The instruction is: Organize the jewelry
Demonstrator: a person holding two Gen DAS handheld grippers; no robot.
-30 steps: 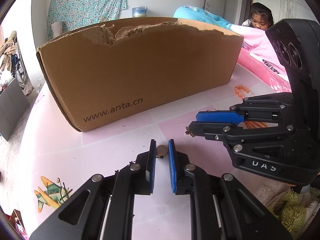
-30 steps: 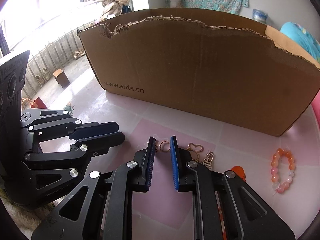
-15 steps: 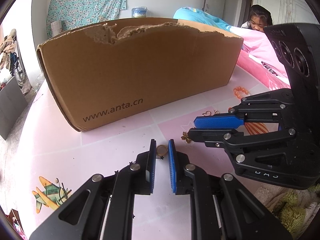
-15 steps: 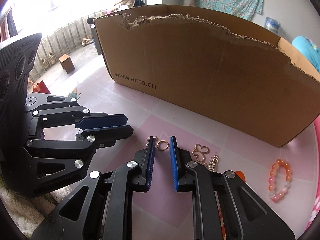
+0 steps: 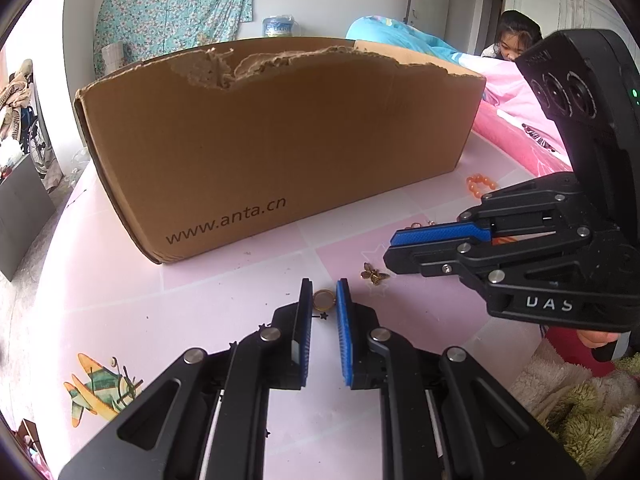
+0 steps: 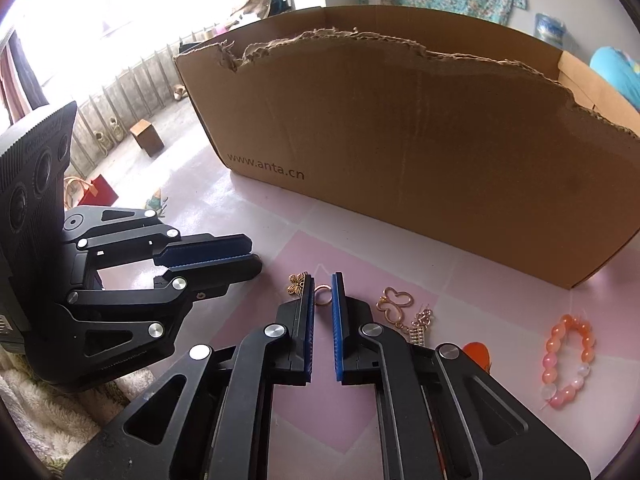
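Observation:
My left gripper is shut on a gold ring, held just above the pink table. It also shows in the right wrist view. My right gripper is shut on a thin rose-gold ring. It also shows in the left wrist view, to the right of the left one. A gold butterfly charm lies on the table between the two grippers. The brown cardboard box stands behind, open at the top with a torn front edge.
A gold heart-shaped piece, small gold earrings and an orange item lie right of my right gripper. An orange-pink bead bracelet lies further right. A person sits behind a pink bed.
Both grippers have risen a little with their rings and the views have shifted; the right gripper has drawn back, uncovering the butterfly charm on the table.

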